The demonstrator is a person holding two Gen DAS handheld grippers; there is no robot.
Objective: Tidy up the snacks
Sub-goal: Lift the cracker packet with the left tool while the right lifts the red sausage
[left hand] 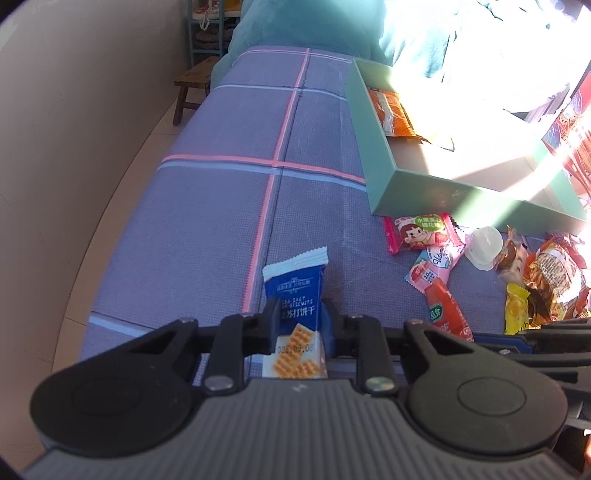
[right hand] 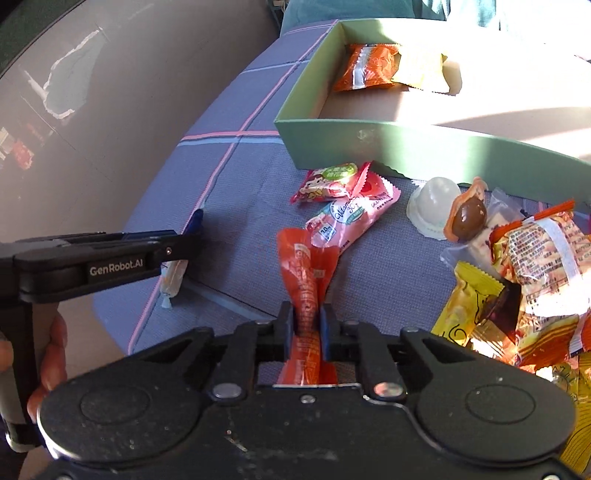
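Observation:
My left gripper (left hand: 300, 316) is shut on a blue and white biscuit packet (left hand: 295, 284), held above the plaid cloth. It also shows from the side in the right wrist view (right hand: 192, 229). My right gripper (right hand: 306, 317) is shut on a red-orange sausage stick (right hand: 306, 266), which also shows in the left wrist view (left hand: 445, 310). A green open box (right hand: 406, 142) (left hand: 417, 192) holds an orange packet (right hand: 365, 66) and a yellow packet (right hand: 421, 72). Loose snacks lie in front of it: a red candy bag (right hand: 332, 181), a pink packet (right hand: 354, 218) and a white jelly cup (right hand: 432, 206).
A heap of orange and yellow packets (right hand: 535, 273) lies at the right on the purple plaid cloth (left hand: 229, 184). The cloth's left edge drops to a tiled floor (left hand: 55, 221). A wooden stool (left hand: 192, 88) and teal cushions (left hand: 314, 22) stand at the back.

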